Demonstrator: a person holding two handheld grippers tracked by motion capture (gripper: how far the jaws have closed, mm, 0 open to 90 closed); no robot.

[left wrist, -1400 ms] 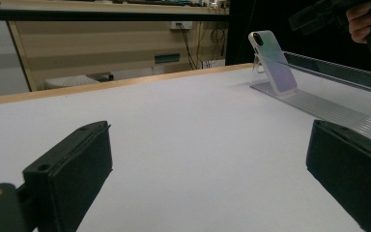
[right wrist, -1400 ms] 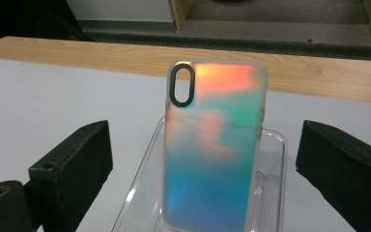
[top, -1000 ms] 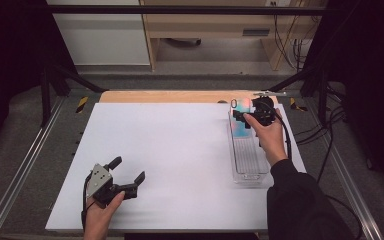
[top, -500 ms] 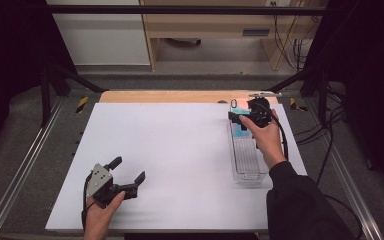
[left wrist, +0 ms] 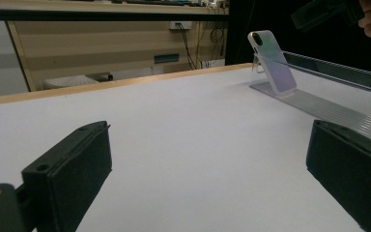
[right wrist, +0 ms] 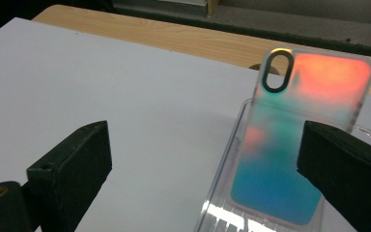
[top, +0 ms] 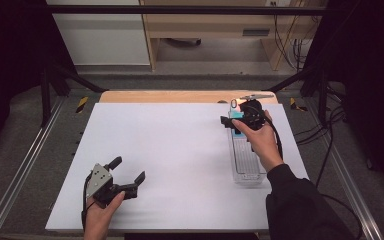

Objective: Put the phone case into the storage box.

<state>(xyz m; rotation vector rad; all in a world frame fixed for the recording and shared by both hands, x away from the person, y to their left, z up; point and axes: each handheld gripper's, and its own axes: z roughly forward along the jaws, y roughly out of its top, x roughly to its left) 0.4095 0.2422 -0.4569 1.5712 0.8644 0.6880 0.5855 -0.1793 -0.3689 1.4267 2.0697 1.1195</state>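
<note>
Phone case (right wrist: 299, 145): translucent, iridescent finish shading orange at the top to teal-blue at the bottom, with an oval camera cutout in one upper corner and clear bumper edges. It is propped near-upright, leaning back, at the far end of a clear ribbed acrylic rack (top: 246, 165), as is also seen in the left gripper view (left wrist: 273, 60). The rack is laid lengthwise along the right side of the white bench (top: 180, 150), with the slots nearer the person left unoccupied.
</note>
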